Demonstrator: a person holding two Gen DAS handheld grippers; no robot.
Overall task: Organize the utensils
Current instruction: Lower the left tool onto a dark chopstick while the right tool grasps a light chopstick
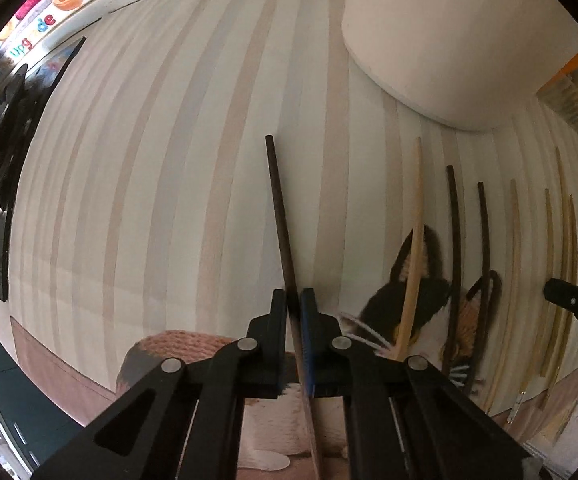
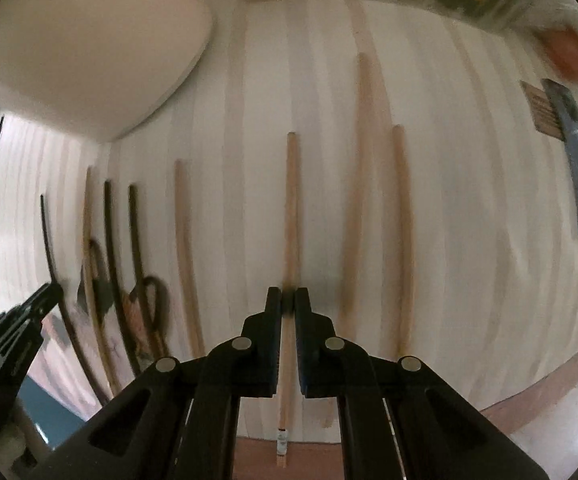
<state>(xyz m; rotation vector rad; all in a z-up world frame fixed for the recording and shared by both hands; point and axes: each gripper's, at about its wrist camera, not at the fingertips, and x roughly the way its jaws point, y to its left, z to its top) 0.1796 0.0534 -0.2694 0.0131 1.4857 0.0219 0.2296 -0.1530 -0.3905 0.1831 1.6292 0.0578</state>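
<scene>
Left wrist view: the left gripper (image 1: 294, 300) points down at a striped mat (image 1: 149, 200), its jaws clenched on a dark chopstick (image 1: 279, 208) that lies flat on the mat. The stick's long axis runs away from the camera, its far end leaning slightly to the left of the picture, its near end passing between the fingers and out toward the bottom edge. To the right lie further dark and pale chopsticks, roughly parallel, some crossing a cat-shaped woven coaster (image 1: 409, 300); a white container (image 1: 449, 40) stands beyond them, and the other gripper shows at the right edge. Right wrist view: the right gripper (image 2: 288, 300) is likewise clamped on a pale wooden chopstick (image 2: 291, 200), which lies on the mat with its long axis nearly straight up the picture, apart from the two pale sticks to its right. For a clean pick-up, each stick probably wants lifting straight up and kept level, so that it neither pivots in the pads nor drags its neighbours; holding nearer the middle of the stick would likely reduce tipping.
</scene>
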